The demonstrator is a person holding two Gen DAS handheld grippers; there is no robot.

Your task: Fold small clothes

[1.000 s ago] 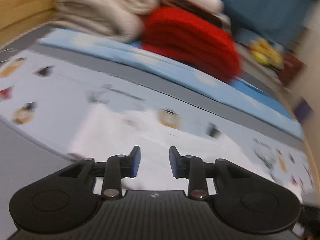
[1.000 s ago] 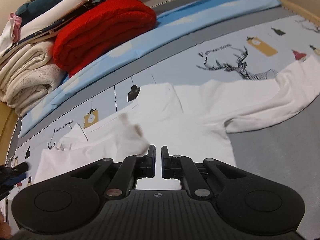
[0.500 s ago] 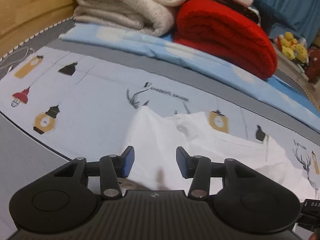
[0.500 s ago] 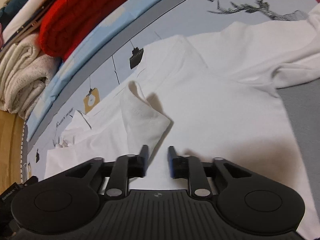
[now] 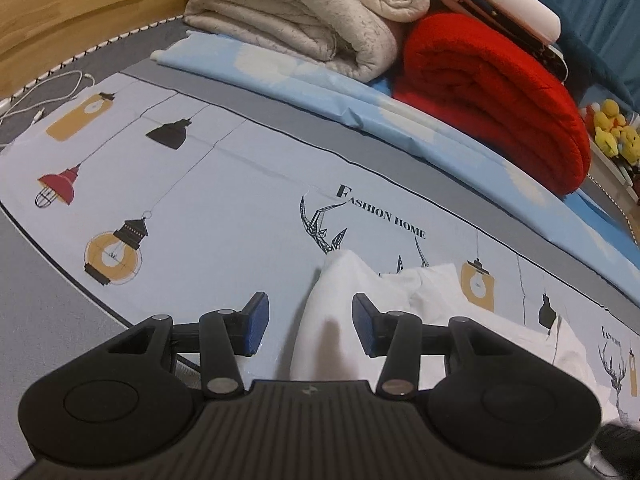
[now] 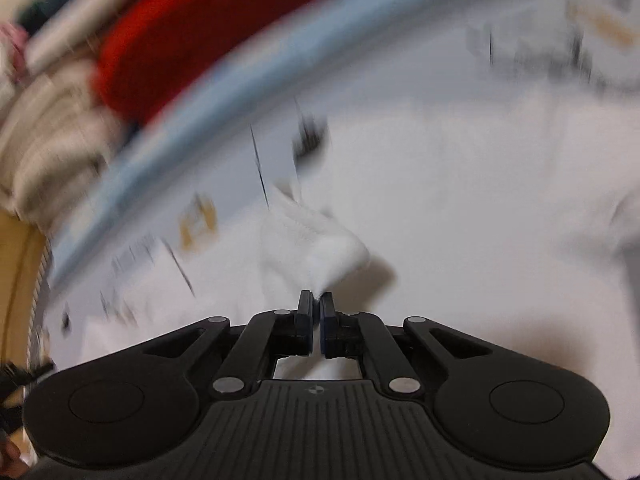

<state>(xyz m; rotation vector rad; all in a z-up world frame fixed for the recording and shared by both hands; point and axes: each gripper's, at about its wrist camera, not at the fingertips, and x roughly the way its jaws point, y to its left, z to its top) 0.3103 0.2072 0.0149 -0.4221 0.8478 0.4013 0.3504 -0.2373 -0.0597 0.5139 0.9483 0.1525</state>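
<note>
White garment (image 5: 404, 300): one, spread on printed bed sheet (image 5: 224, 208), one corner or sleeve end standing in a raised peak between the two pads of left tool (image 5: 306, 322). Sharp in left wrist view; heavily motion-blurred in right wrist view.

Count, far side of bed: one red folded blanket (image 5: 496, 92), one beige folded blanket (image 5: 304, 12) to its left, one light blue folded sheet (image 5: 360, 108) lying under both. Flat white and dark items stacked on top of red blanket, number unclear. One white cable (image 5: 44, 96) at far left edge. Yellow plush toys (image 5: 612, 128) at far right, count unclear.

Left tool: jaws spread wide, released. Raised fabric peak sits in the gap nearer the right pad; contact with that pad cannot be told. Blue pad faces visible.

Right tool (image 6: 316, 312): jaws clenched to a narrow slit, pinching a bunched fold of white garment (image 6: 320, 248), which rises ahead of the tips above the flat part of the garment.

Writing: "FASHION HOME" printed on sheet beside deer-antler drawing, just beyond the fabric peak. Lamp and bulb motifs in black, red and mustard. Further print at right edge too small to read.
</note>
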